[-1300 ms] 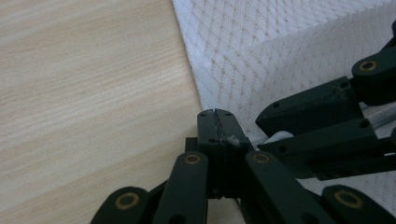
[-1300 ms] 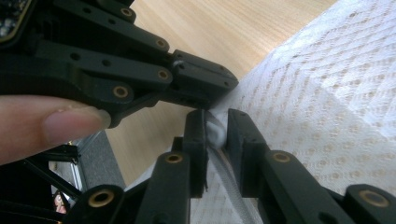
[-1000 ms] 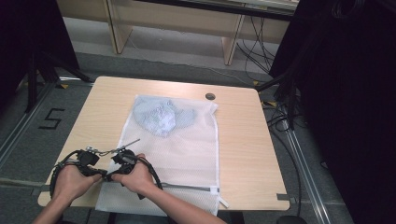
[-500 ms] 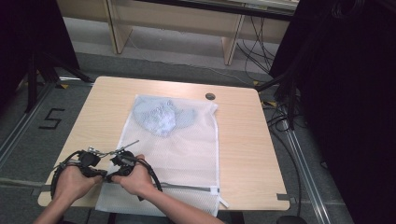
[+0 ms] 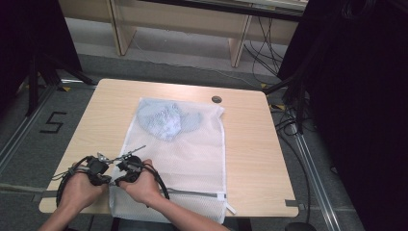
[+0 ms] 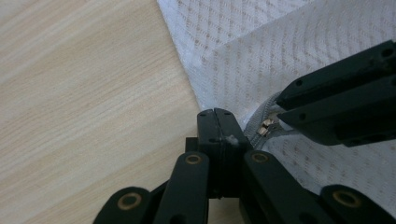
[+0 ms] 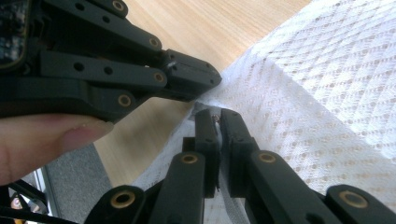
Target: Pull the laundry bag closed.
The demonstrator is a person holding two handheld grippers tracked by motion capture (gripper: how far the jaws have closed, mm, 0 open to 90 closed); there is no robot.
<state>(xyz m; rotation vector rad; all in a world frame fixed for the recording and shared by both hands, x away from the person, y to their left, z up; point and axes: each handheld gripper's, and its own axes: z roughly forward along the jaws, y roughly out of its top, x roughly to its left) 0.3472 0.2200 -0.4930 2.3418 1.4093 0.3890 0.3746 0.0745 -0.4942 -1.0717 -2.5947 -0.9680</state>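
On the light wooden table [image 5: 250,144], a white mesh laundry bag [image 5: 185,159] lies flat, its length running from the near edge toward the far side, with a crumpled pale blue garment [image 5: 166,120] visible through the mesh at its far end. A grey zipper [image 5: 192,193] runs across the bag close to its near edge. At the bag's near left corner the two grippers meet tip to tip. The left gripper [image 6: 215,122], held in the person's left hand [image 5: 79,190], has its jaws pressed together on the bag's corner fabric, just beside the small metal zipper slider [image 6: 266,126]. The right gripper [image 7: 220,122], held in the right hand [image 5: 139,185], has its jaws clenched on the zipper's end at the same corner, a sliver of metal showing between them. A dark round grommet [image 5: 216,99] sits in the tabletop beyond the bag's far right corner. A "5" marking [image 5: 53,122] lies on the grey floor to the table's left.
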